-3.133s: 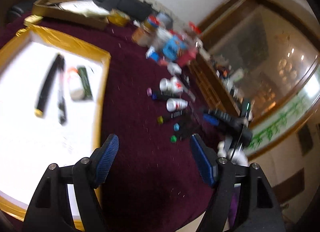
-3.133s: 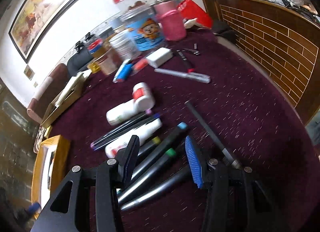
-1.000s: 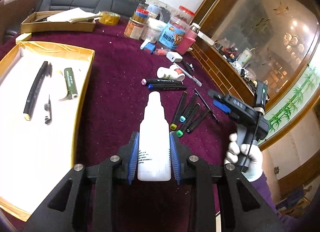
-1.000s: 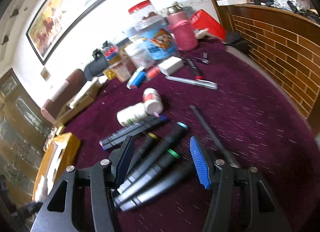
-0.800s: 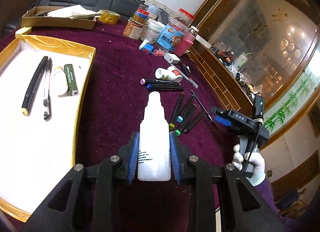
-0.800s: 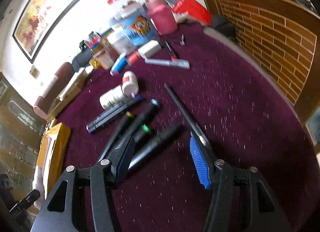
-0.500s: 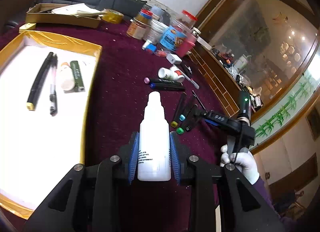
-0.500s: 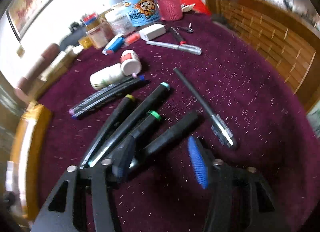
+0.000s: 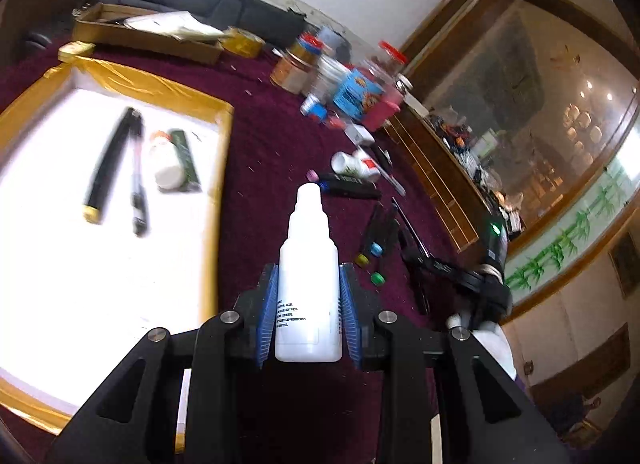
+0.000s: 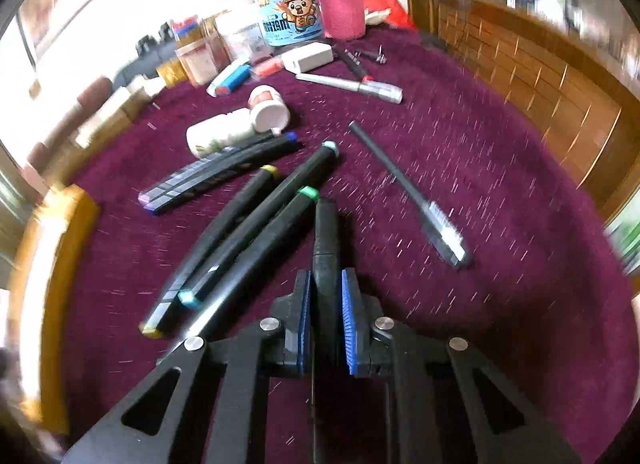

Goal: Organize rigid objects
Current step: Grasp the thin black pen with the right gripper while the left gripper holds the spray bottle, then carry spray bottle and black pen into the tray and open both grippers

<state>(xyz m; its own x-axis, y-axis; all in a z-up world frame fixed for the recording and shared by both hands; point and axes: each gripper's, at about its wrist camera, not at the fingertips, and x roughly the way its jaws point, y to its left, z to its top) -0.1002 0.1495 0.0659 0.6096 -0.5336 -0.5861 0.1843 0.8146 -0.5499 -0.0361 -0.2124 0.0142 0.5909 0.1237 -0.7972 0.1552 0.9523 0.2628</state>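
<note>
My left gripper (image 9: 308,296) is shut on a white plastic bottle (image 9: 307,276) and holds it above the maroon cloth, just right of the gold-rimmed white tray (image 9: 222,168). The tray holds a black marker (image 9: 110,168), a pen (image 9: 138,180), a small white bottle (image 9: 166,160) and a green stick (image 9: 186,160). My right gripper (image 10: 325,314) is shut on a black marker (image 10: 326,240) at the edge of a row of black markers (image 10: 248,220). In the left wrist view the right gripper (image 9: 424,264) is down at those markers.
A black toothbrush (image 10: 404,188) lies right of the markers. Two white bottles (image 10: 240,124), a silver pen (image 10: 348,84) and a white box (image 10: 308,56) lie further back. Jars and a pink cup (image 10: 342,8) stand at the rear. A wooden ledge (image 10: 540,76) borders the right side.
My right gripper has come down and shut on the black marker at the right end of the row. My left gripper still holds the white bottle and has swung toward the tray.
</note>
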